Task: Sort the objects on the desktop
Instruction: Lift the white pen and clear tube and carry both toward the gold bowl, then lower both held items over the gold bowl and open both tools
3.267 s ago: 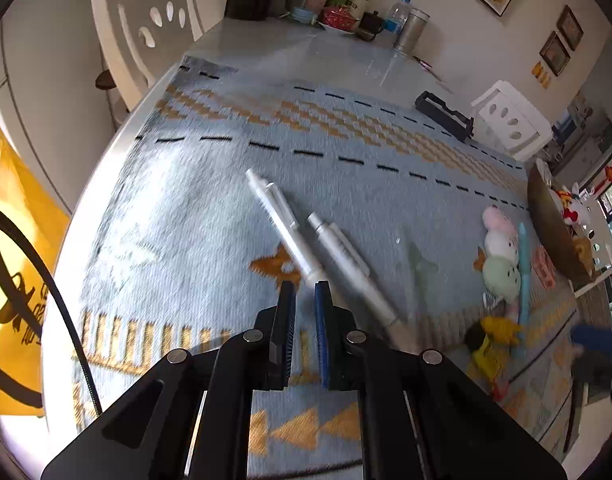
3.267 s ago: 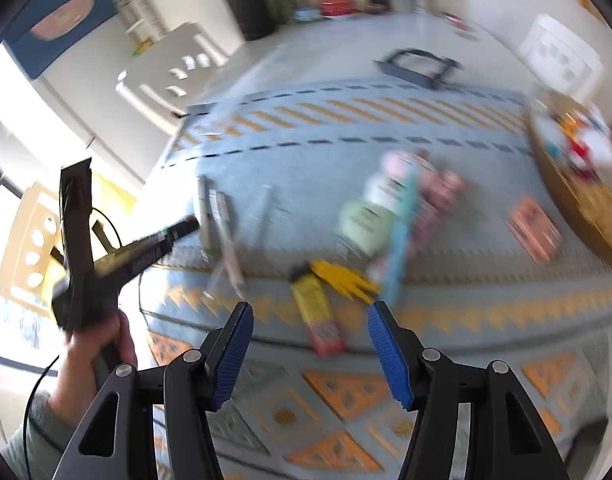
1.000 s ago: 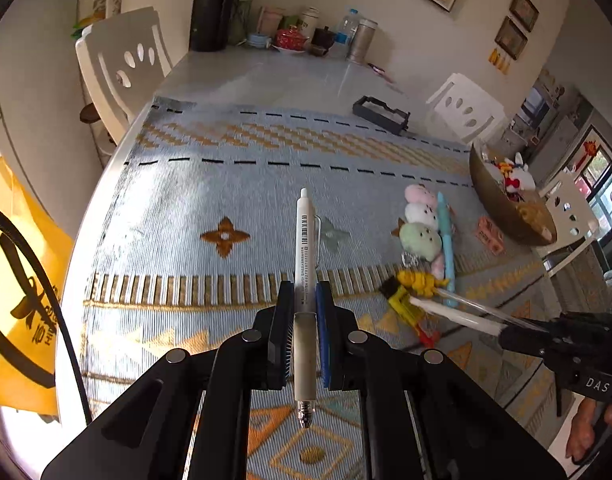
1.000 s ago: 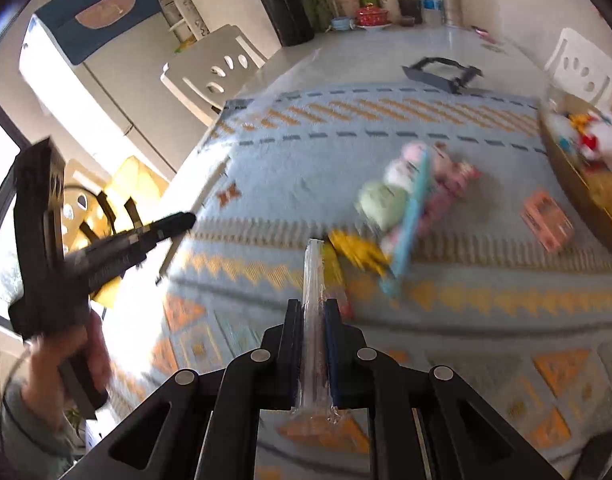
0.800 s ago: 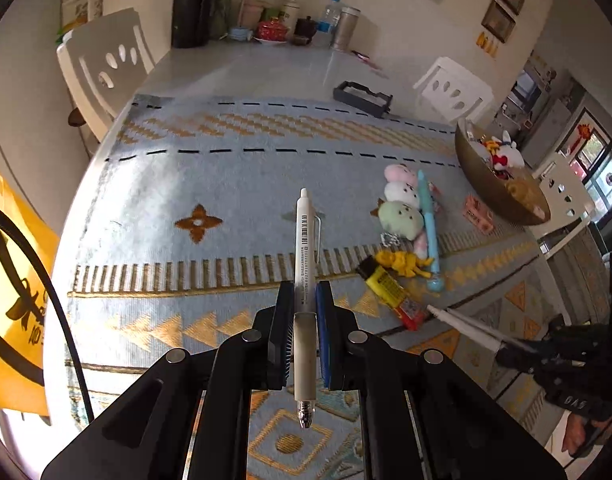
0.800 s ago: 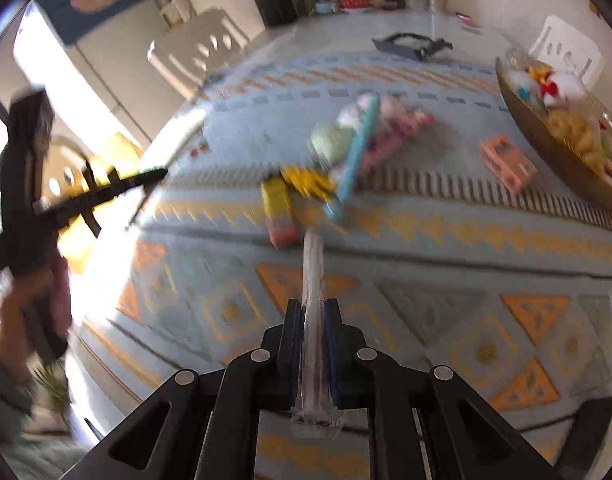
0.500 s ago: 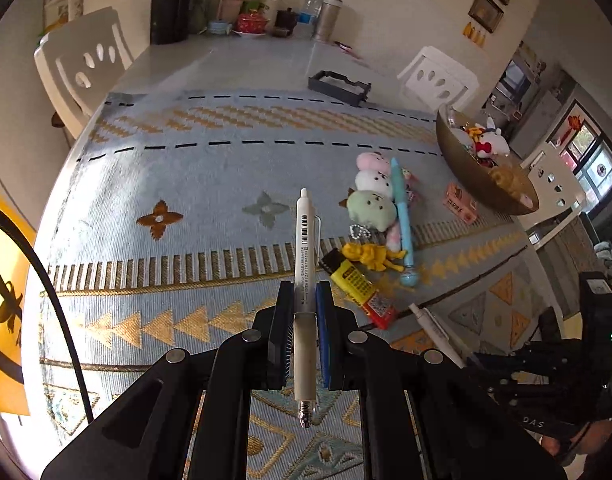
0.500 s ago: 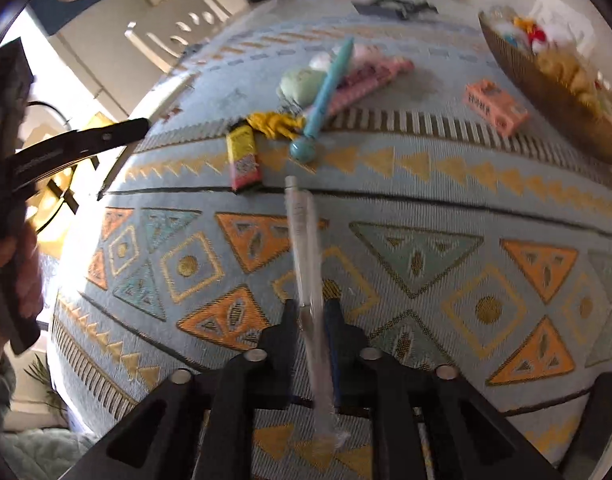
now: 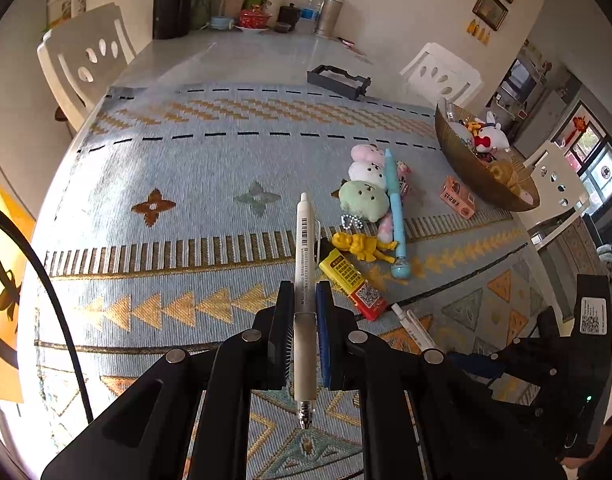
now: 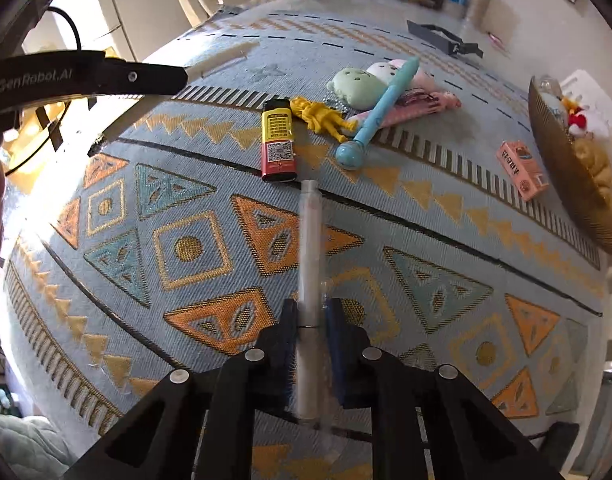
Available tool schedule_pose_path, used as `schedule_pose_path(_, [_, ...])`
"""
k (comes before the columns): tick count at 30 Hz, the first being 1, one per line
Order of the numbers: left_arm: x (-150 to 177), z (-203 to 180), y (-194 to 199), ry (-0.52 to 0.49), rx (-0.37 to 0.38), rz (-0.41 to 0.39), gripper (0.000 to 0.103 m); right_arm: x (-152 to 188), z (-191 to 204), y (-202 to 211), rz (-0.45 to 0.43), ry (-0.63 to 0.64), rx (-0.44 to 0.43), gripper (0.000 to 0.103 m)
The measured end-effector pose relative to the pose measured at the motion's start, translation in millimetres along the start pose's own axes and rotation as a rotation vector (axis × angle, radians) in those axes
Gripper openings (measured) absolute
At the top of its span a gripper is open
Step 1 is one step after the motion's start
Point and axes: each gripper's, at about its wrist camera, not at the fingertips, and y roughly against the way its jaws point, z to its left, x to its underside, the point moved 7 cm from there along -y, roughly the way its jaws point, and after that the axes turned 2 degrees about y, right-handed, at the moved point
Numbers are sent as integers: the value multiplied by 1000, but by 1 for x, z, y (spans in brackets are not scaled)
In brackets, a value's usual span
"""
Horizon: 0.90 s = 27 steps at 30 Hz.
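Left tongs pinching white pen; right tongs pinching clear pen, lighter just ahead.

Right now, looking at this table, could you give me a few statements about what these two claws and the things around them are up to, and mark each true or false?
1. The left gripper holds a white pen. True.
2. The right gripper is empty. False: a clear pen sits between its jaws.
3. The blue pen lies beside the plush toys. True.
4. The bowl is empty. False: it holds small toys.
5. The yellow lighter stands upright. False: it lies flat on the cloth.
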Motion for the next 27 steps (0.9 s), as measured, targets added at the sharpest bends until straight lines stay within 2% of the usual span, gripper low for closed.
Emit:
schedule_pose_path(5, [-10, -15, 1, -20, -5, -1, 8, -1, -22, 18, -22, -192, -160, 14])
schedule_pose_path(14, [-53, -74, -2, -72, 45, -37, 8, -18, -94, 80, -154, -384, -215, 14])
schedule_pose_path(20, [-91, -126, -4, -116, 87, -74, 8, -29, -148, 122, -251, -445, -206, 14])
schedule_pose_path(24, [-122, -163, -5, -144, 121, -119, 8, -39, -186, 152, -327, -467, -177, 14])
schedule_pose_path(27, [-144, -191, -8, -145, 173, -145, 8, -46, -216, 170, -373, -477, -133, 14])
